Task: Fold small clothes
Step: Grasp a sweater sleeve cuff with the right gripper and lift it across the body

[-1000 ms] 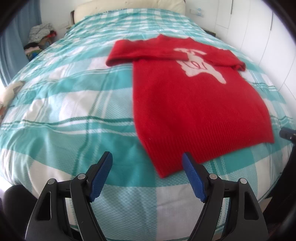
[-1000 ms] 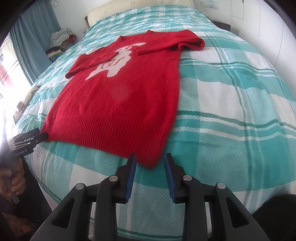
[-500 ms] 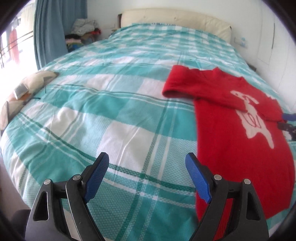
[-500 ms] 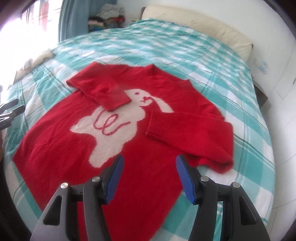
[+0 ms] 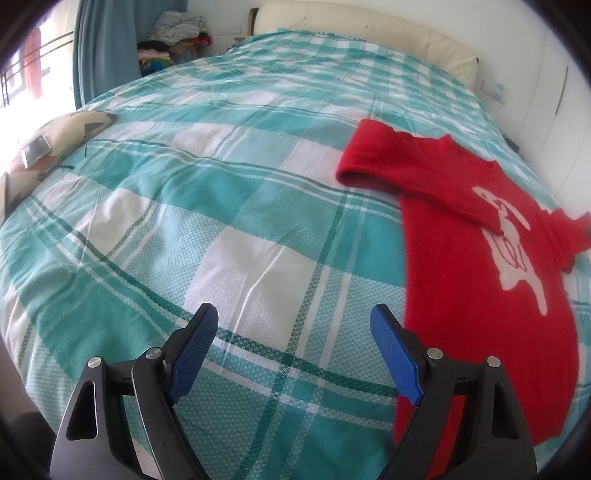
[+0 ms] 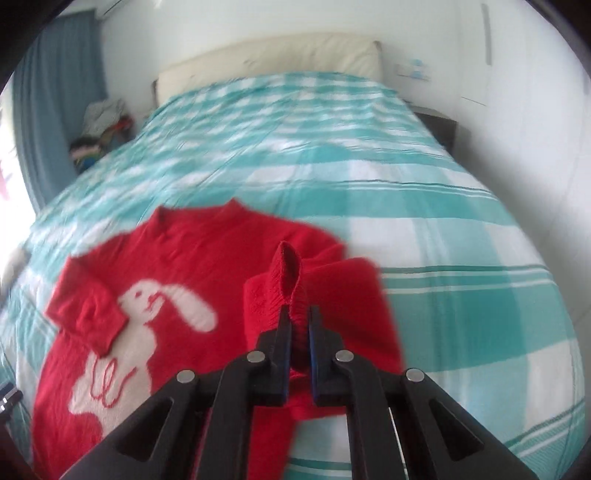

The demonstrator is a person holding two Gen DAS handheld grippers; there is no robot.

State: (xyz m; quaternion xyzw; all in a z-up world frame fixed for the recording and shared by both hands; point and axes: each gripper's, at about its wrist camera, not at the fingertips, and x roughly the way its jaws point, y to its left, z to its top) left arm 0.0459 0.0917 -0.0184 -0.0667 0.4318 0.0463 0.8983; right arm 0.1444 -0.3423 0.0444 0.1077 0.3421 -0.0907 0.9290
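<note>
A small red sweater (image 6: 177, 280) with a white rabbit on its front lies flat on the teal and white checked bed cover (image 6: 443, 258). Its left sleeve (image 6: 88, 317) is folded across the chest. My right gripper (image 6: 298, 312) is shut on the cuff of the other sleeve (image 6: 286, 273), which stands lifted above the sweater. In the left wrist view the same sweater (image 5: 480, 266) lies at the right, its raised sleeve (image 5: 569, 236) near the edge. My left gripper (image 5: 293, 325) hangs open over bare cover, left of the sweater's side edge, with nothing between its blue pads.
A cream headboard (image 5: 369, 33) closes the far end of the bed. A pile of clothes (image 5: 173, 40) and a blue curtain (image 5: 107, 44) stand at the far left. A beige cushion with small items (image 5: 48, 147) lies at the bed's left edge. White cupboards (image 6: 517, 74) line the right wall.
My right gripper moved from the sweater's hem up to the right sleeve, shut on its cuff and lifted it. My left gripper swung left off the hem, over bare cover.
</note>
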